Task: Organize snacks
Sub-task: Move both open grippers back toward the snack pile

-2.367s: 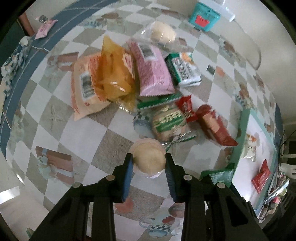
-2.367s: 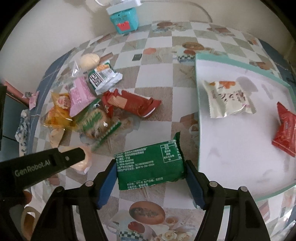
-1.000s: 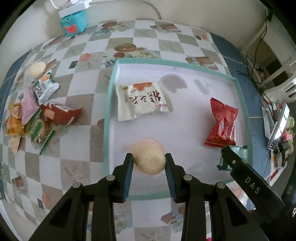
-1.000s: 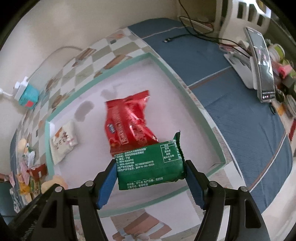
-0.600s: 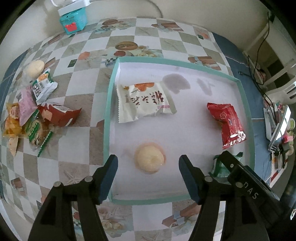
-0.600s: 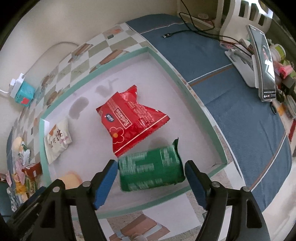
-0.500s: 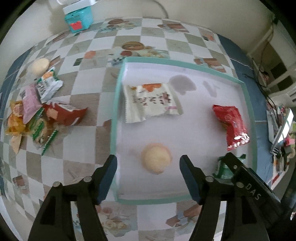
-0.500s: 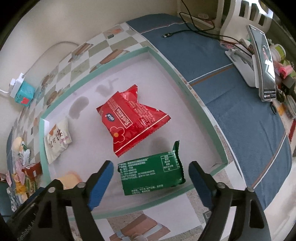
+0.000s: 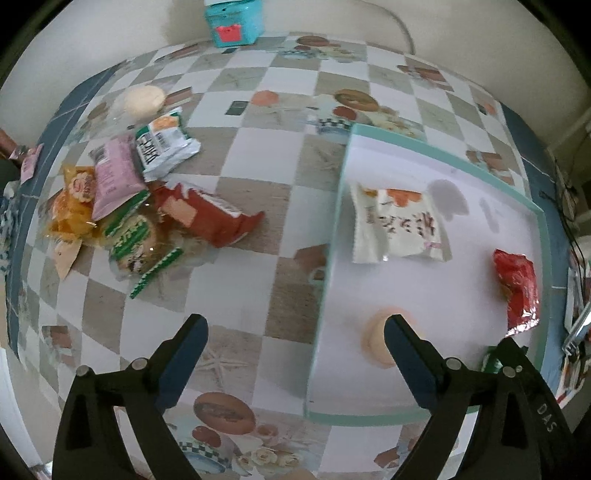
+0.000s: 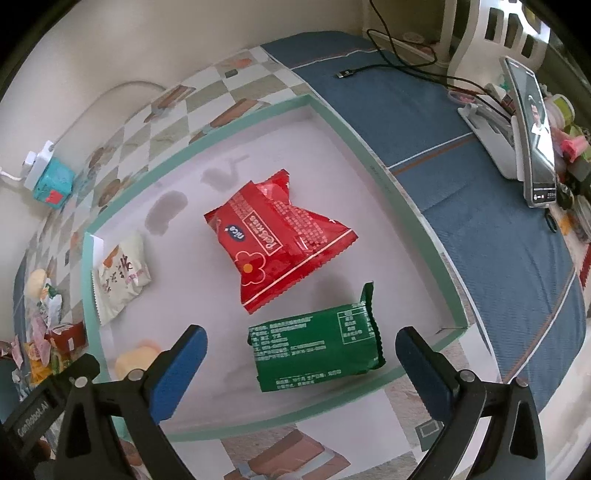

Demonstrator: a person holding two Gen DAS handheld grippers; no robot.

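1. I read this as a home, most likely a dining or living room.
2. I see a checked tablecloth [image 9: 258, 206] printed with teapots and pastries.
3. I see a phone on a stand [image 10: 532, 129], a charging cable [image 10: 391, 62] and a white plastic chair [image 10: 495, 26] beside plain walls.

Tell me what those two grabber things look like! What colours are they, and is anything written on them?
Both look alike. The left gripper and right gripper have black angular plastic arms with small silver screws, ending in flat blue pads. White lettering sits on the black bodies: "DAS" on one, "GenRobot.AI" on the other. No hands or sleeves show.
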